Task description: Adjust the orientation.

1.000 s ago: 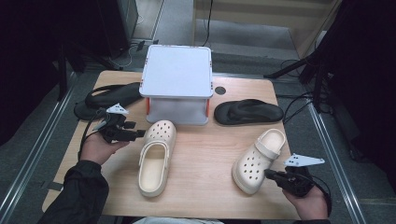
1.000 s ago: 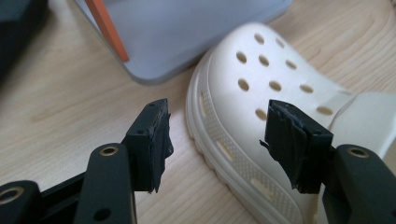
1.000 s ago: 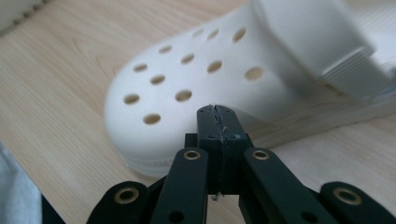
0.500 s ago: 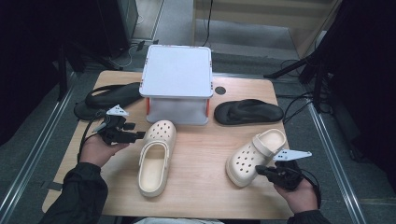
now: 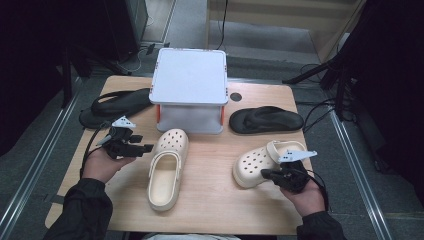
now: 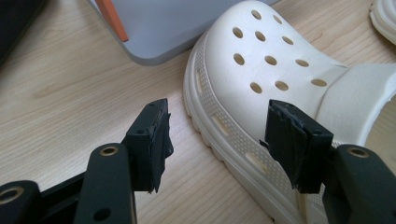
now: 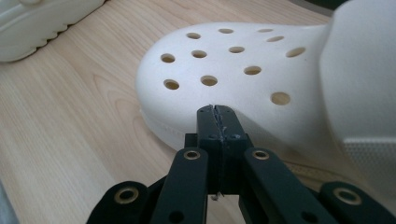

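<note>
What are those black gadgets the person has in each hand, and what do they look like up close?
Each is a black gripper: the left gripper and the right gripper. Each carries a light grey three-cornered plate on top and trails a black cable. Up close, flat black arms with brass-coloured rivets end in two blocky jaws faced with rough black pads. The person wears dark sleeves.

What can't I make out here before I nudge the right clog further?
- Box contents: high view, lid covers them.
- Right clog heel: high view, right gripper and hand overlap it; cut off in right gripper view.
- Whether shut right jaws touch the clog: right gripper view, jaws hide the contact.
- Left sandal: box hides its toe end.
</note>
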{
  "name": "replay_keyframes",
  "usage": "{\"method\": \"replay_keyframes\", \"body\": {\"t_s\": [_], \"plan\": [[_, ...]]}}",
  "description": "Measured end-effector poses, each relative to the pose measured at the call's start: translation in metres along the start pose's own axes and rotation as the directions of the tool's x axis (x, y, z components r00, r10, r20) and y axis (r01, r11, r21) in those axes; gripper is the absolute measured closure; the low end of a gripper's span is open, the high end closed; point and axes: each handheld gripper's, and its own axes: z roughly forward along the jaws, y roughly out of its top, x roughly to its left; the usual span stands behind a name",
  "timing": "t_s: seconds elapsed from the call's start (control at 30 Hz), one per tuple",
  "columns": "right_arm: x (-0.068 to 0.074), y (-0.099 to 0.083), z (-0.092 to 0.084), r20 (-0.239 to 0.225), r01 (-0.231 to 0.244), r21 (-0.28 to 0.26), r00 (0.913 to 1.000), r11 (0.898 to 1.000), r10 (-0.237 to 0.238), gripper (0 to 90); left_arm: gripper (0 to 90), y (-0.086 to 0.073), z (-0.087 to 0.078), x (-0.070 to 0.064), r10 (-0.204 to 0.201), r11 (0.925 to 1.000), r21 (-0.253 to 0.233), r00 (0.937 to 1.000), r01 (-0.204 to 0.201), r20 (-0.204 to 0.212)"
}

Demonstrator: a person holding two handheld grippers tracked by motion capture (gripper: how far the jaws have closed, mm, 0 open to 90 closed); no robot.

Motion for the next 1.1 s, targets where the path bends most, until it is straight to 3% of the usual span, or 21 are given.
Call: {"method": "replay_keyframes", "body": {"t_s": [0.37, 0.57, 0.87, 1.1], "plan": [[0.004, 0.034, 0.031, -0.001, 0.019, 0.023, 0.9998, 1.000, -0.019, 90.0, 40.8, -0.007, -0.006, -0.002, -0.006, 0.9999, -0.012, 1.0000, 0.006, -0.005], [0.007, 0.050, 0.044, 0.037, 0.045, 0.036, 0.9982, 0.998, -0.047, 90.0, 40.9, -0.012, -0.011, -0.003, -0.015, 0.9995, -0.026, 0.9998, 0.015, -0.013], [-0.003, 0.064, 0.055, 0.055, -0.012, 0.024, 0.9984, 1.000, 0.011, 90.0, 41.1, -0.019, -0.009, -0.006, -0.016, 0.9998, 0.008, 0.9999, 0.016, 0.001], [-0.005, 0.063, 0.047, 0.041, -0.024, 0.004, 0.9989, 1.000, 0.024, 90.0, 40.9, -0.020, -0.007, -0.005, -0.028, 0.9994, 0.021, 0.9996, 0.027, 0.011]]}}
